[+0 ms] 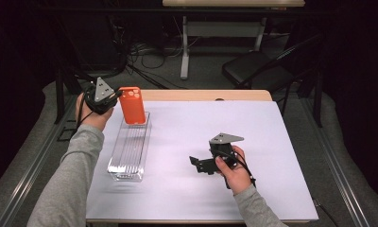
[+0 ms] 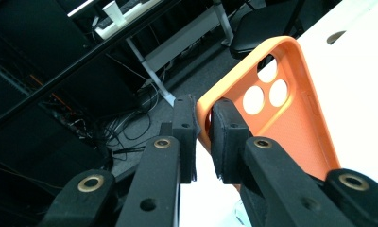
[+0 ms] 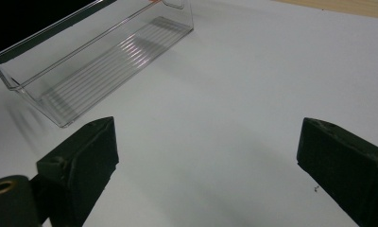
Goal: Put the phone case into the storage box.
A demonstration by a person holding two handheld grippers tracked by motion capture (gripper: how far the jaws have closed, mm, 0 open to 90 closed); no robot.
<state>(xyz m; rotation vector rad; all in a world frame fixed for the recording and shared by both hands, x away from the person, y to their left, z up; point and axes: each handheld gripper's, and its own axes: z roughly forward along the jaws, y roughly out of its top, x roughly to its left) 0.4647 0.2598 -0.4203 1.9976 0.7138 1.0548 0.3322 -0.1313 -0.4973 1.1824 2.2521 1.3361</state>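
A: Where is the orange phone case (image 1: 132, 105)?

B: Upright over the far end of the clear tray (image 1: 128, 150), its edge pinched in the left gripper (image 2: 203, 124). Whether its bottom touches the tray is hard to tell.

A: And the right gripper (image 3: 206, 156)?

B: Jaws spread wide, holding nothing, above the white table (image 1: 187, 142); its tips are cut off at the right gripper view's edge.

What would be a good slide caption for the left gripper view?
Left claw pinching the edge of an orange phone case above the white table.
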